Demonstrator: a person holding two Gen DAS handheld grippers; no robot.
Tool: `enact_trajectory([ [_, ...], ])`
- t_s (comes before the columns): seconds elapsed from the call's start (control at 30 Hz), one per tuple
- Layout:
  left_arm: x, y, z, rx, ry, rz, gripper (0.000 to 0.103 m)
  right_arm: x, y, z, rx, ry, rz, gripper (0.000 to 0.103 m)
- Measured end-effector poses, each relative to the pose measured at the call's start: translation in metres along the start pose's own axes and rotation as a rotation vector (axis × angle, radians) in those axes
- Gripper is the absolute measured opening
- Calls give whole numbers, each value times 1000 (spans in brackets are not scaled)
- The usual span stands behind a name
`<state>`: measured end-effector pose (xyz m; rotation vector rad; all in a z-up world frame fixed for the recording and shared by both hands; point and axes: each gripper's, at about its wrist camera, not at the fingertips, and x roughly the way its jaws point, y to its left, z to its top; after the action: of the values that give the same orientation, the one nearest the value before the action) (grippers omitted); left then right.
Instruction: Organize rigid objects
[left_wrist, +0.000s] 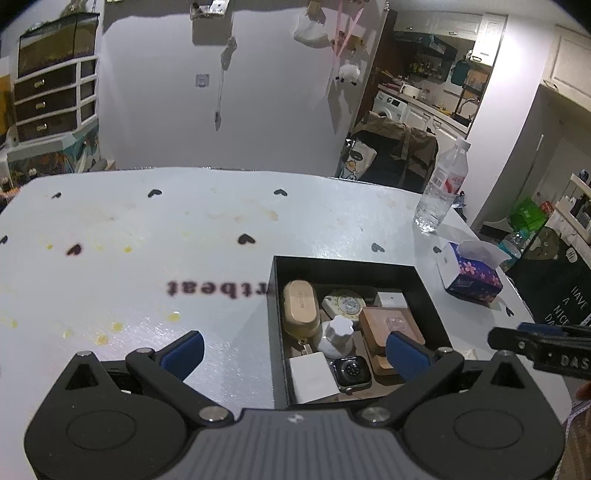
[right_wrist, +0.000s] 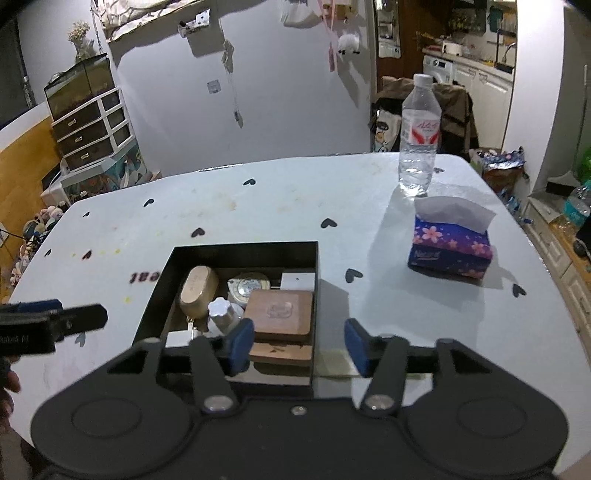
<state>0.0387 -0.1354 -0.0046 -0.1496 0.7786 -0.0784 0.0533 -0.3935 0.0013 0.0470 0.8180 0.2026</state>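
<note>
A black open box (left_wrist: 275, 295) (right_wrist: 155, 280) sits on the white table and holds several rigid items: a tan oval case (left_wrist: 300, 308) (right_wrist: 197, 290), a round compact (left_wrist: 345, 303), a white jar (left_wrist: 337, 334) (right_wrist: 221, 314), a brown wooden box (left_wrist: 391, 325) (right_wrist: 279, 314), a smartwatch (left_wrist: 351, 371) and a white card (left_wrist: 314, 376). My left gripper (left_wrist: 293, 354) is open and empty, its fingers astride the box's near left wall. My right gripper (right_wrist: 299, 345) is open and empty over the box's near right corner.
A clear water bottle (left_wrist: 441, 184) (right_wrist: 419, 140) stands at the table's far right. A purple tissue box (left_wrist: 469, 273) (right_wrist: 450, 243) lies right of the black box. The table (left_wrist: 184, 240) carries heart marks and yellow stains. Each gripper shows at the other view's edge.
</note>
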Motion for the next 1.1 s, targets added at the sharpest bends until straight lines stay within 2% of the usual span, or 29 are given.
enact_trajectory([
  [0.27,-5,0,-3,30,7,9,103,-17,4,-13,-7,-41,-35,83],
  [0.43,-9,1,-5,36,6,13,103,-26,8,-17,-21,-67,-49,93],
  [0.53,-10,2,-8,46,11,11,103,-28,9,-20,-25,-85,-49,95],
  [0.6,-12,2,-10,50,13,8,103,-29,10,-21,-27,-93,-53,101],
  [1.1,-18,5,-18,51,22,24,103,-22,16,-26,-50,-69,-81,103],
])
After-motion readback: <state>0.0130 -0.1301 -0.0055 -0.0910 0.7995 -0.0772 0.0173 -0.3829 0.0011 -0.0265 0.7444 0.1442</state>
